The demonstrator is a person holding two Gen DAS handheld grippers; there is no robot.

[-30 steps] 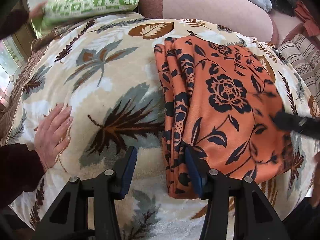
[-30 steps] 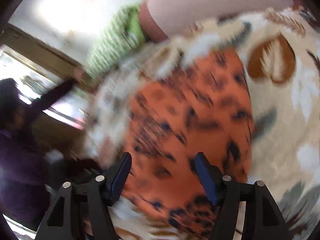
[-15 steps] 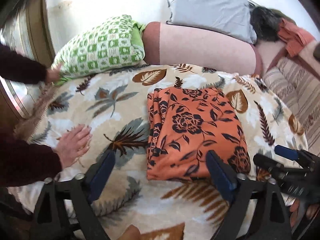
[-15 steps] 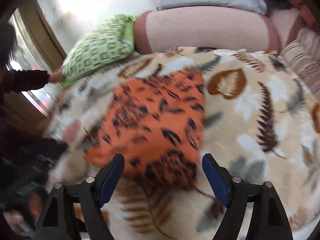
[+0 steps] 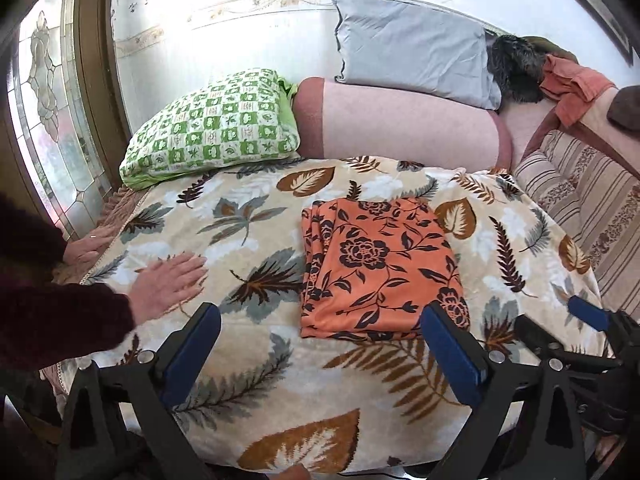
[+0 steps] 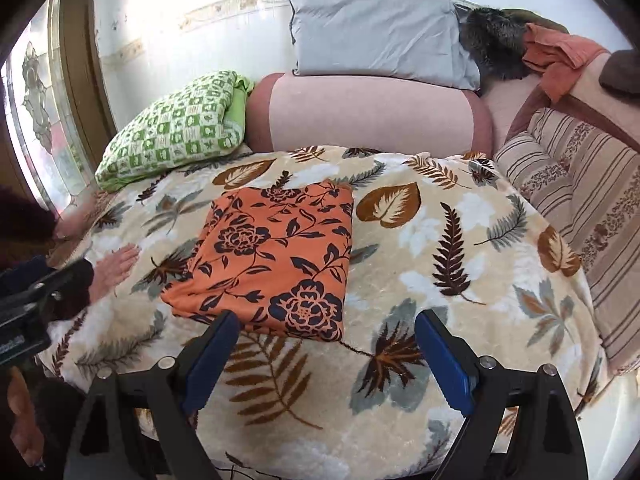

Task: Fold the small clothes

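An orange garment with a black flower print [image 5: 376,268] lies folded into a flat rectangle on a leaf-patterned blanket [image 5: 248,240]. It also shows in the right wrist view [image 6: 272,260]. My left gripper [image 5: 320,328] is open and empty, held back above the blanket's near edge, short of the garment. My right gripper [image 6: 326,340] is open and empty, also near the front edge, just in front of the garment's near corner. The right gripper also shows at the right edge of the left wrist view [image 5: 576,332].
Another person's hand [image 5: 168,280] rests flat on the blanket at the left, a second hand [image 5: 86,246] at its left edge. A green checked pillow [image 5: 212,128], pink bolster [image 5: 400,120] and grey pillow [image 5: 412,60] line the back. A striped cushion [image 5: 584,200] sits right.
Both grippers pulled back and up from the garment and opened wider. The folded garment stays flat on the blanket. The person's hand slid slightly across the blanket.
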